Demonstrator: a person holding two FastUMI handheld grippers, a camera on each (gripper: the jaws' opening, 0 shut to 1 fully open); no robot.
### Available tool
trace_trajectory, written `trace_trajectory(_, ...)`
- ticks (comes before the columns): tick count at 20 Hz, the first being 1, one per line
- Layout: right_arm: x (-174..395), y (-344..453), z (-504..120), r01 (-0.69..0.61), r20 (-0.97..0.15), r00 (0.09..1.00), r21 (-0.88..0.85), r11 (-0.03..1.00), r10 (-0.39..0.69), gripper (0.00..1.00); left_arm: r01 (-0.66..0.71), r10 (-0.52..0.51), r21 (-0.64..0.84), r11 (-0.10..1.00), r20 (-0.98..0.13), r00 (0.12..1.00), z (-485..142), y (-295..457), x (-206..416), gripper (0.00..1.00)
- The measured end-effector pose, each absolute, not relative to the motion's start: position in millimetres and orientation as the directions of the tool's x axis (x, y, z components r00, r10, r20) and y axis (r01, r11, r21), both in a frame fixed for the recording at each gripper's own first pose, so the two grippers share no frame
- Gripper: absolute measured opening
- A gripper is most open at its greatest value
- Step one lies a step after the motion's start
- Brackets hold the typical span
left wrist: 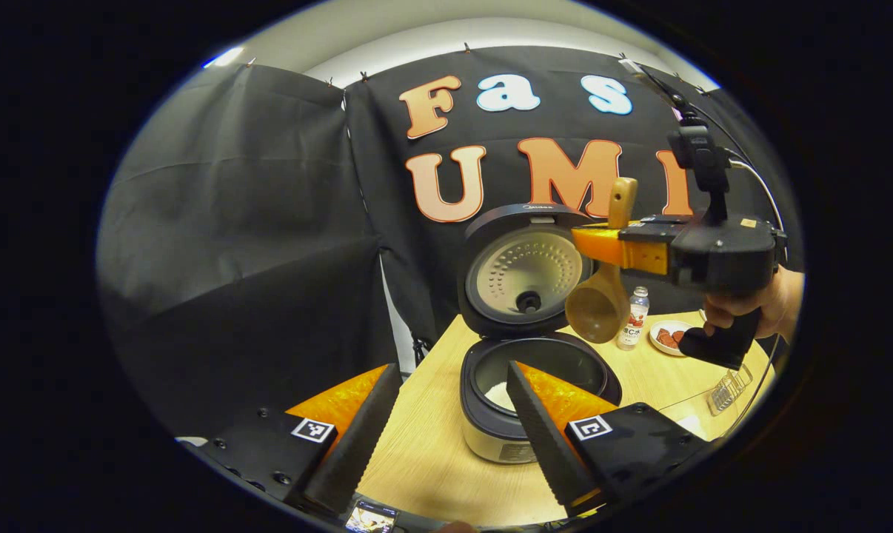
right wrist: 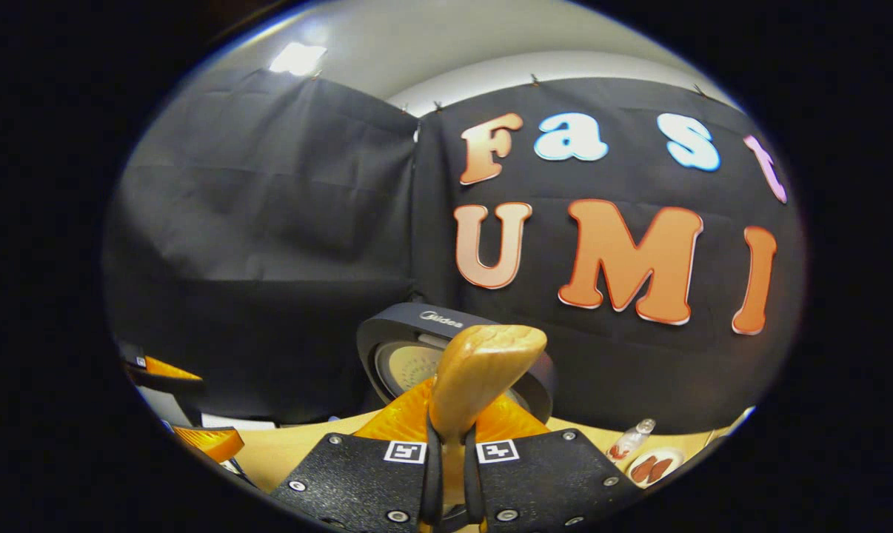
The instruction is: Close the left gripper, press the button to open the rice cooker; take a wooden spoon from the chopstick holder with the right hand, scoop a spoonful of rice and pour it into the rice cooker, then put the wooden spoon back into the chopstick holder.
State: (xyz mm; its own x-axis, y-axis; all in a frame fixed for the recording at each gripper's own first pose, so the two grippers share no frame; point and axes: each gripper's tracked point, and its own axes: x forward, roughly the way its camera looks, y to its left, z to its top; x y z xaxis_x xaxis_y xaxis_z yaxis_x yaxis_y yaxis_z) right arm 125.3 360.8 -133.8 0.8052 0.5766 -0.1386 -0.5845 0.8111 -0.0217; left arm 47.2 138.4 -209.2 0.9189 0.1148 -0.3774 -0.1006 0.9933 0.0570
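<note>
On the table (left wrist: 432,444) the cooker (left wrist: 520,385) stands with its lid (left wrist: 524,270) swung up toward the wall, so the pot is open for pouring; some white rice shows in the bottom. You hold the right gripper (left wrist: 602,248) level above the cooker's far rim, a hand (left wrist: 757,303) on its grip, fingers pinched on the handle of the spoon (left wrist: 598,300). Its bowl hangs down over the pot's edge; whether rice is in it I cannot tell. Your left gripper (left wrist: 446,422) waits low at the cooker's front, fingers spread wide, touching nothing. The bottle (left wrist: 634,318) and a small dish (left wrist: 669,337) sit behind.
</note>
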Motion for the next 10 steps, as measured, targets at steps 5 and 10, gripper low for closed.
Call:
trace_trajectory(5, 119.0, 379.0, -121.3, -0.632, -0.102, 0.775, -0.112, 0.766, 0.624, 0.1, -0.15, 0.161, 0.059, 0.987, -0.393, 0.905, -216.2, 148.7, 43.9, 0.99)
trace_trajectory(10, 118.3, 343.2, -118.5, -0.606, -0.118, 0.79, -0.008, 0.795, 0.601, 0.1, -0.172, 0.175, 0.043, 0.984, -0.388, 0.905, -212.1, 152.5, 43.7, 0.95)
